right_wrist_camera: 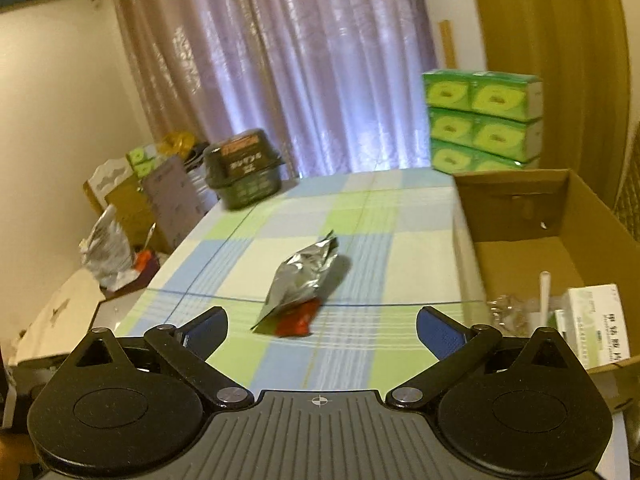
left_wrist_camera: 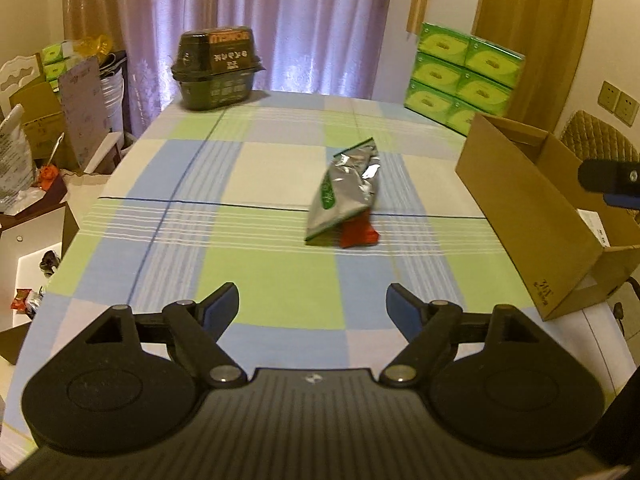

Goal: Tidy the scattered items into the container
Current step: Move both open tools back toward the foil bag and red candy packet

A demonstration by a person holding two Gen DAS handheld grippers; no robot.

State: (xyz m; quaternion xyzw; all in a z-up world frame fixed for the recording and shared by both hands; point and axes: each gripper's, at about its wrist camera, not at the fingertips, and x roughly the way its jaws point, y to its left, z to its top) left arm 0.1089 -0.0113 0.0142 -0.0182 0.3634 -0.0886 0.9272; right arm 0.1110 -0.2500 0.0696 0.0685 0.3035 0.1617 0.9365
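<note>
Both tongs: I had the left tongs (left_wrist_camera: 312,304) and the right tongs (right_wrist_camera: 322,330) spread wide and empty, blue pads apart, nothing between them.
Pose: I held the left tongs low over the near end of the counter (left_wrist_camera: 260,280), aimed along its length; the right tongs sat higher, tipped down, beside the box, and the view was blurred.
Nearest items: a silver foil pouch (left_wrist_camera: 346,190) lay mid-counter, ahead of both tongs, its near end resting on a small red packet (left_wrist_camera: 358,234).
Handling: I judged both light, thin and crinkly; foil looked slippery and would fold, not resist.
Where to grip: my guess was the pouch's flat sealed edge, pinched from the side; the red packet after, once uncovered.
Container: the cardboard box (left_wrist_camera: 520,208) stood at the counter's right edge, open, already holding a white carton (right_wrist_camera: 596,320) and clear wrapping.
Farther out: a dark lidded tub (left_wrist_camera: 218,68) stood at the far left corner, well apart from the pouch.
Beyond: green tissue packs (left_wrist_camera: 460,76) stacked behind the box.
</note>
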